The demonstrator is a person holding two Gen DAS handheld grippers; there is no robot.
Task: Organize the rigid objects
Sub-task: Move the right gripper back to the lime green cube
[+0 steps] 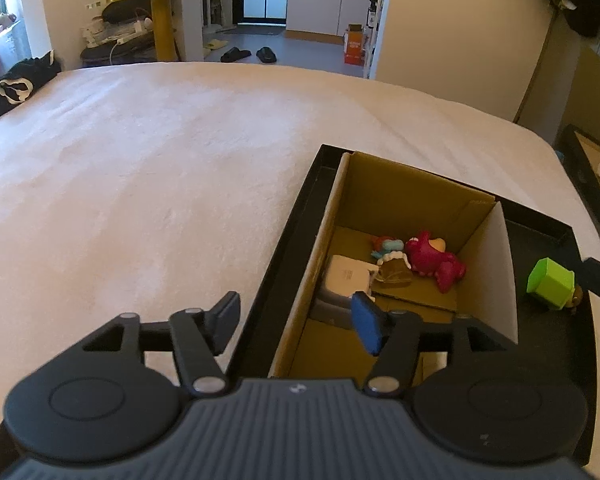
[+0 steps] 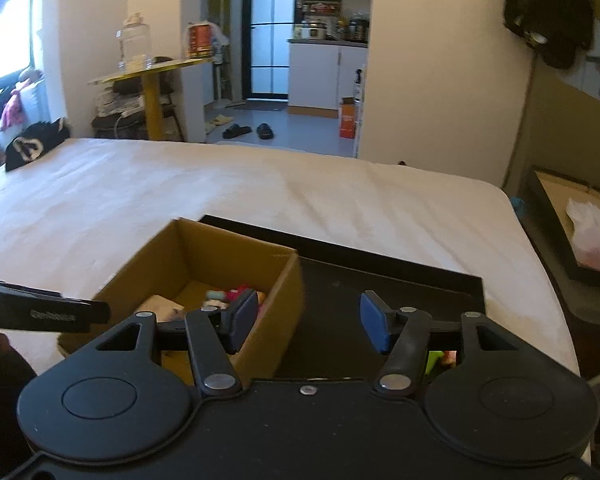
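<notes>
Toys lie in one open cardboard box point(image 1: 404, 200): one pink figure point(image 1: 432, 258), one small teal-and-orange figure point(image 1: 388, 245), one brown piece point(image 1: 394, 276) and one white block point(image 1: 346, 276). That box stands in a black tray point(image 1: 296, 216) on the bed point(image 1: 160, 160). One green cube point(image 1: 550, 284) sits on the tray just right of the box. Left hand-held gripper point(image 1: 296, 324) hangs spread over the box's left wall, holding nothing. Right hand-held gripper point(image 2: 308, 320) is spread too, above the tray.

both wrist views face across the bed point(image 1: 160, 152) doorward; share the cardboard box point(image 2: 204, 256).
</notes>
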